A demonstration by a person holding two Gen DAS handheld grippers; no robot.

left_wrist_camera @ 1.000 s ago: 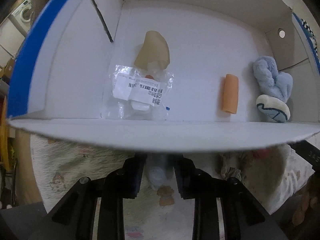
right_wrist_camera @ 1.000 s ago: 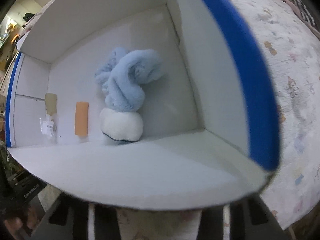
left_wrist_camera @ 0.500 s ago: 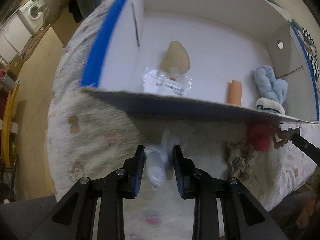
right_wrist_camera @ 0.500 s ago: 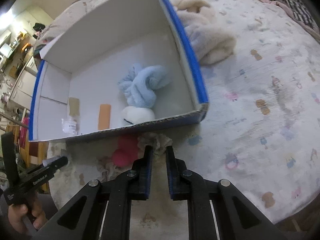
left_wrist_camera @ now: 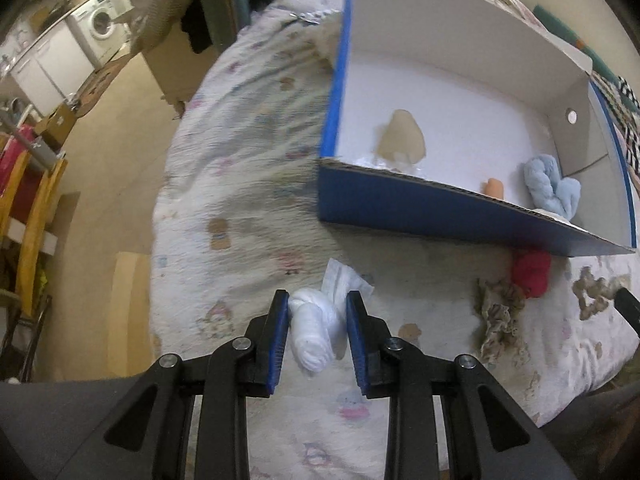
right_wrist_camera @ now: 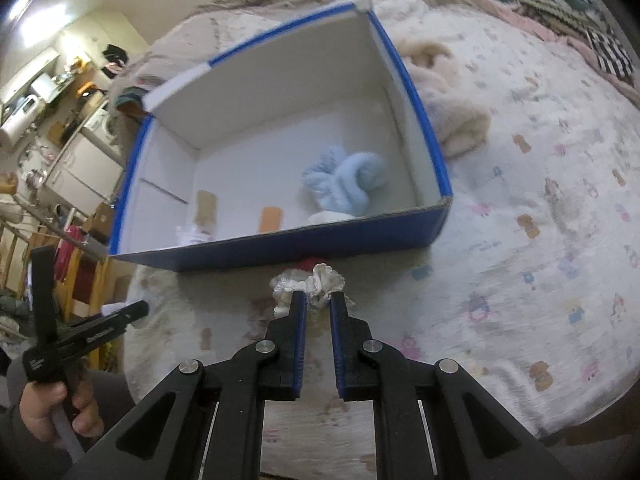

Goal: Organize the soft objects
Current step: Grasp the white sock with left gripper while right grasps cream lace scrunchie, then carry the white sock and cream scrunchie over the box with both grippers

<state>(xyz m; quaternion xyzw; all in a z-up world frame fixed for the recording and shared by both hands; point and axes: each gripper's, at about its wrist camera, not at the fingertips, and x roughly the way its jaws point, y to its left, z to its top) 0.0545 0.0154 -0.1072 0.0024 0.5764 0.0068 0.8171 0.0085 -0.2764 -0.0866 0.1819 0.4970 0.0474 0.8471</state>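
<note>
Holding a rolled white sock [left_wrist_camera: 316,334] pinched in the left gripper [left_wrist_camera: 318,308], roll running along the fingers; blue box [left_wrist_camera: 440,208] sits ahead and right. Right gripper [right_wrist_camera: 319,300], nearly shut, grips lace cloth [right_wrist_camera: 326,280] just before the box.

You couldn't really read anything here. The left gripper [right_wrist_camera: 86,334] had small white lettering on its arm, but it was way too blurry.

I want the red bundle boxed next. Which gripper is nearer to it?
Right. The right gripper sits just in front of the red bundle, pinching the lacy cloth beside it. The left gripper holds a white roll farther off to the side.
</note>
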